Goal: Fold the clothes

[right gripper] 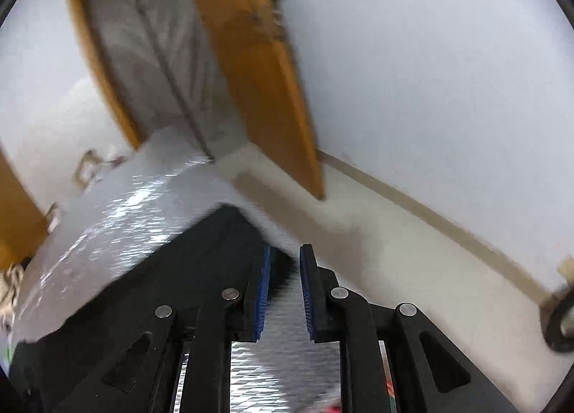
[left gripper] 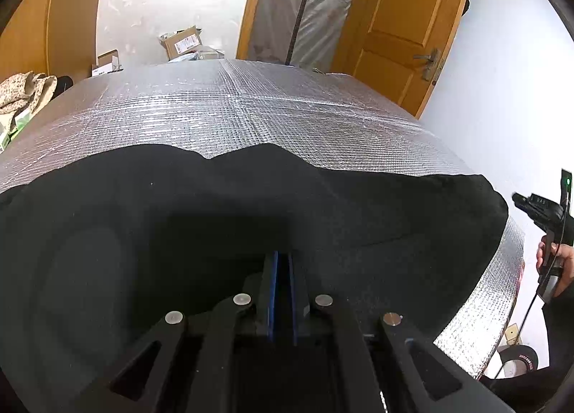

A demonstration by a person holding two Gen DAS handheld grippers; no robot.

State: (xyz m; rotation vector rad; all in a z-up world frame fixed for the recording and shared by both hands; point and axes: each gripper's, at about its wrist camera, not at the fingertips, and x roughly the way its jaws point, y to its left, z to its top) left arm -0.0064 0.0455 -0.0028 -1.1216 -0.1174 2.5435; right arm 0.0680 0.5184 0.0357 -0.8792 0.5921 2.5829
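A silver foil-covered table [left gripper: 251, 104] carries a black garment [left gripper: 179, 219] spread across its near half. The left gripper [left gripper: 282, 269] has its 2 blue pads closed together on the garment's near edge. The right gripper [right gripper: 283, 269] hangs open over the table's corner, pads apart and empty. Printing on a cardboard box [left gripper: 183, 41] beyond the table is unreadable.

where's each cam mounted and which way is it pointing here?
Left wrist: on the left hand-held gripper, looking along near-closed fingers over the black garment and foil-covered table toward the door; a hand holding the right hand-held gripper shows at right.
Right wrist: on the right hand-held gripper, tilted and blurred, fingers apart at the table corner.
Shared: garment, table, door.
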